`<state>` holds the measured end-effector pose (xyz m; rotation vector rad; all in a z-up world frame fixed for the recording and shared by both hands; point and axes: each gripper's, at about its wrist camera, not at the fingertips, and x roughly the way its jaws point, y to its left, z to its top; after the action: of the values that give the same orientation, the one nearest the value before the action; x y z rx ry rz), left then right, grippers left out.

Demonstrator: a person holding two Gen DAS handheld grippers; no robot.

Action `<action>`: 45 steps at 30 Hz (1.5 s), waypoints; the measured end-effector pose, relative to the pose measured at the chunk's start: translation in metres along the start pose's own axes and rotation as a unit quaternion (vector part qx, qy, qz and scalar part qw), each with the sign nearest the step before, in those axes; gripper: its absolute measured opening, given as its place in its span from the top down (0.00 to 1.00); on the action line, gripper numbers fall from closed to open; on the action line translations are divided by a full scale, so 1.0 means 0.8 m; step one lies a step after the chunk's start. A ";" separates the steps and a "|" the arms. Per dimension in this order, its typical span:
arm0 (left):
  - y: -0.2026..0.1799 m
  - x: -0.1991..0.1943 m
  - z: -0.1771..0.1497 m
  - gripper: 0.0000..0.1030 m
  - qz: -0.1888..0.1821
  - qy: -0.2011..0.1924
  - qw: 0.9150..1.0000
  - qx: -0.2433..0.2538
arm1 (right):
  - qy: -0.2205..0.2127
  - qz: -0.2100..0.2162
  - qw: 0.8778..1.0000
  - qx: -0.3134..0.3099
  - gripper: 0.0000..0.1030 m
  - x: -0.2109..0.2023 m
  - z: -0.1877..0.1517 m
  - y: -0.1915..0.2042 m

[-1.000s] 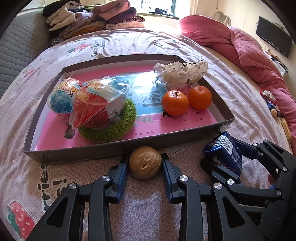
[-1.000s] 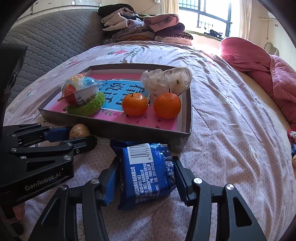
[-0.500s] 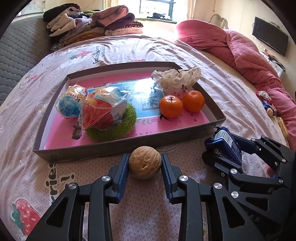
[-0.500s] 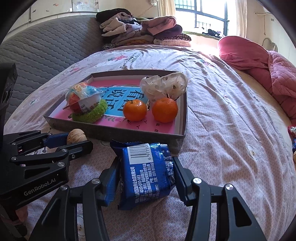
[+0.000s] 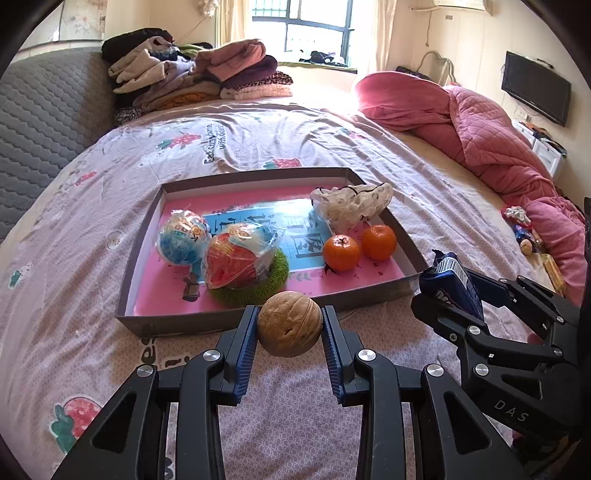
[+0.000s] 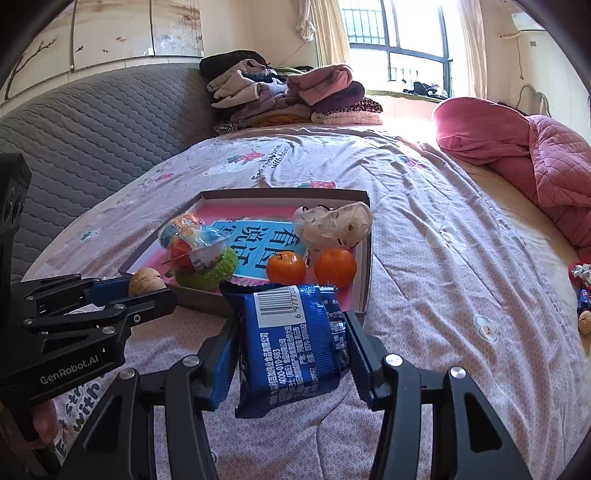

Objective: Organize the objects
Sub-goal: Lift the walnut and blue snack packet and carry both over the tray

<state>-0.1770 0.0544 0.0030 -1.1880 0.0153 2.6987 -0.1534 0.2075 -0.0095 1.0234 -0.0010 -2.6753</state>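
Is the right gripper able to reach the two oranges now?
Probably not: the right gripper is already shut on the blue snack packet, though the oranges lie uncovered just beyond it.

Both views are brightly lit by daylight from the window (image 5: 314,33) at twelve o'clock, which is blown out to white. Glare is seen on the tray's (image 5: 258,173) glossy floor. Strong fisheye bending and black vignetting are shown at the corners; focus is sharp throughout.
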 end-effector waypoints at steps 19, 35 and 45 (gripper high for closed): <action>0.028 -0.050 0.031 0.67 0.020 -0.045 0.999 -0.008 | -0.058 0.004 0.998 -0.034 0.48 -0.042 0.043 0.023; 0.074 -0.045 0.088 0.66 0.042 -0.070 0.996 -0.022 | -0.100 -0.004 0.993 -0.069 0.48 -0.039 0.106 0.021; 0.108 -0.009 0.105 0.66 0.062 -0.069 0.995 -0.034 | -0.111 -0.014 0.990 -0.084 0.48 -0.018 0.126 0.017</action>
<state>-0.2488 -0.0242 0.0597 -1.0487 -0.0227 2.9053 -0.2061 0.1882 0.0768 0.6761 0.1910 -2.7453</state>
